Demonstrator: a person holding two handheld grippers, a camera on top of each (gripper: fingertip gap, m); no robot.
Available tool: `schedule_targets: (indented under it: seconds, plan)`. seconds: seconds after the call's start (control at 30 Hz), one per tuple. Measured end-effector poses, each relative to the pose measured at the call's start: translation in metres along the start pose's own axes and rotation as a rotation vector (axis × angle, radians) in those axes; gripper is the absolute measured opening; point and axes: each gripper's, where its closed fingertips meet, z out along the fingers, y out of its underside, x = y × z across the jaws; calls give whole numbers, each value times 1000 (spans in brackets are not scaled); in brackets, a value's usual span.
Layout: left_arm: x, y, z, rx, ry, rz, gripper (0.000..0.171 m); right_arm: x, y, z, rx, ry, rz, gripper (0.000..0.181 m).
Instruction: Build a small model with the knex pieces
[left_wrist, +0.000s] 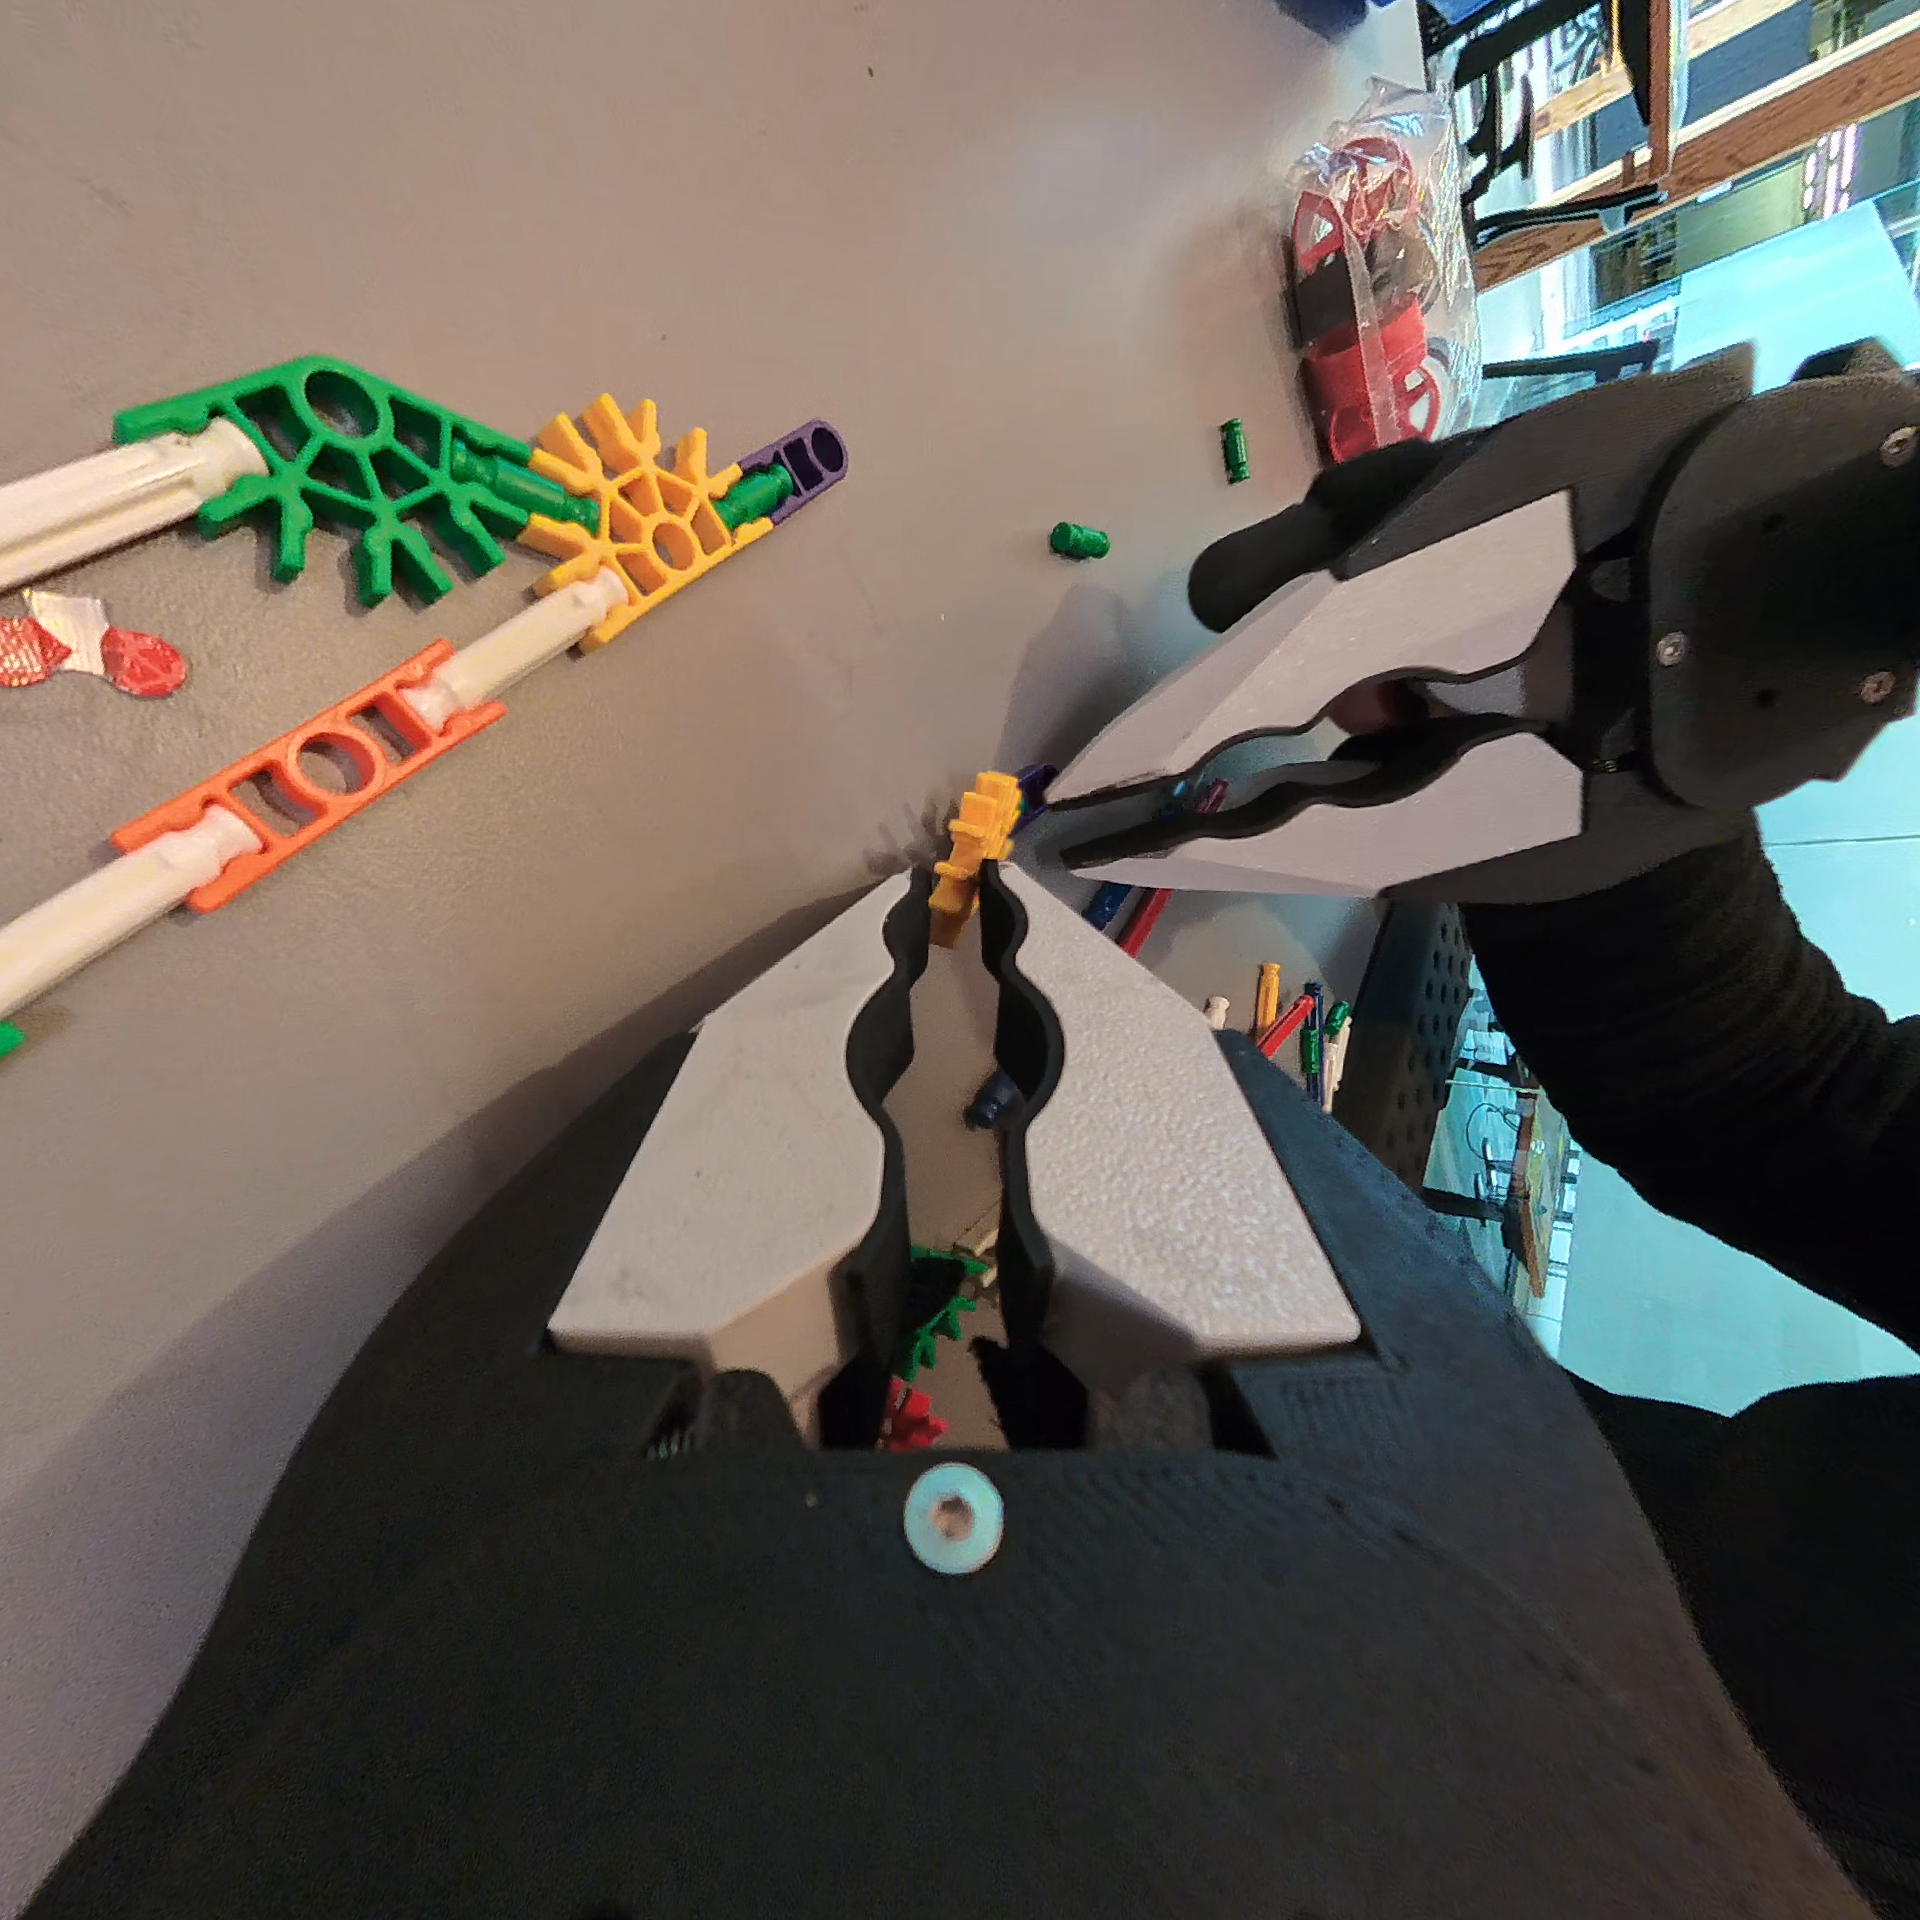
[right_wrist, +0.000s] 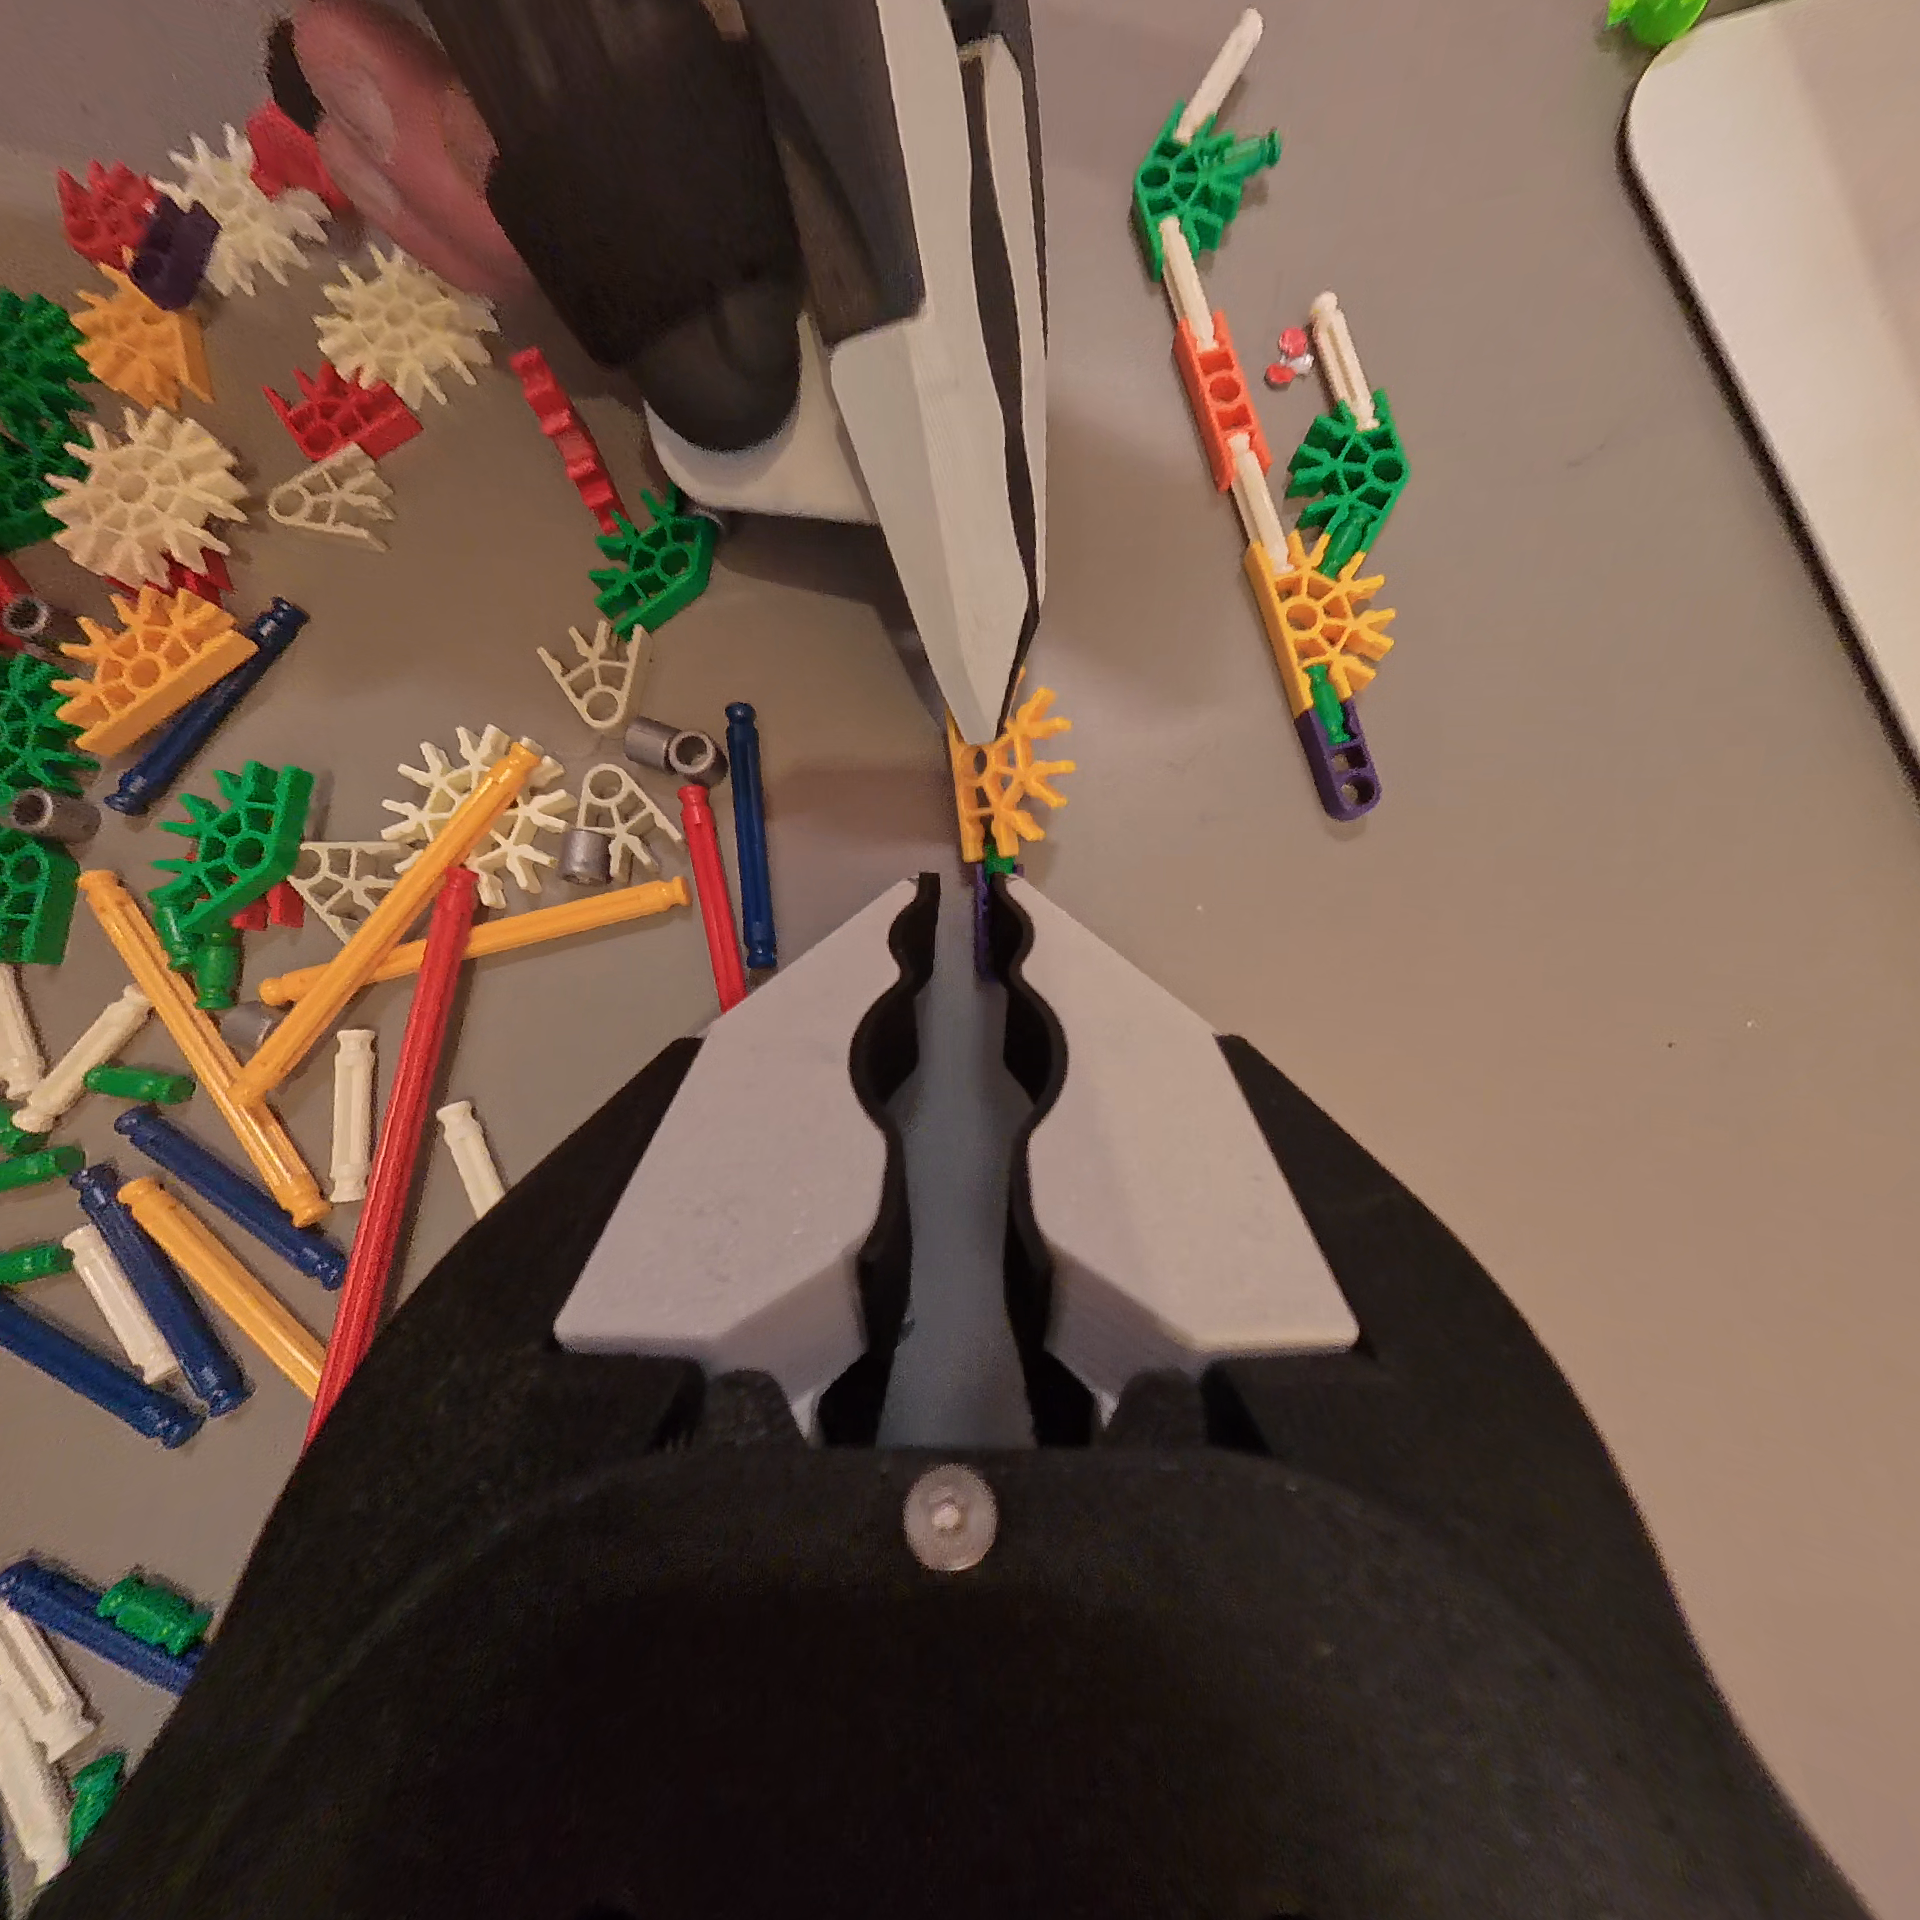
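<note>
My left gripper (left_wrist: 951, 883) is shut on a yellow fan-shaped connector (left_wrist: 971, 842), held on edge just above the grey table (left_wrist: 727, 208). My right gripper (left_wrist: 1051, 828) comes in from the right and meets it tip to tip. In the right wrist view my right gripper (right_wrist: 974, 888) is shut on a purple connector (right_wrist: 987, 925). A short green rod (right_wrist: 1000, 860) joins the purple connector to the yellow connector (right_wrist: 1013, 774). My left gripper (right_wrist: 1003, 691) pinches the yellow connector's far edge from above.
A built chain of green, yellow, orange and purple connectors with white rods (right_wrist: 1320, 613) lies to the right, also in the left wrist view (left_wrist: 343, 468). Loose rods and connectors (right_wrist: 312, 831) crowd the left. A white board (right_wrist: 1787, 343), a bag of red parts (left_wrist: 1371, 312) and two green rods (left_wrist: 1078, 540) lie nearby. Less than 4 cm separates the two grippers' tips.
</note>
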Motion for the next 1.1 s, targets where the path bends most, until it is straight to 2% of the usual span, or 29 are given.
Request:
schedule_targets:
  seconds: [0.3, 0.67, 1.1]
  plan:
    - [1, 0, 2, -36, 1, 16, 7, 13, 6, 2, -40, 45, 19, 1]
    - [-4, -7, 4, -91, -47, 26, 9, 12, 4, 4, 24, 7, 38, 0]
    - [-11, -14, 5, -36, -316, 246, 13, 11, 4, 4, 58, 8, 24, 0]
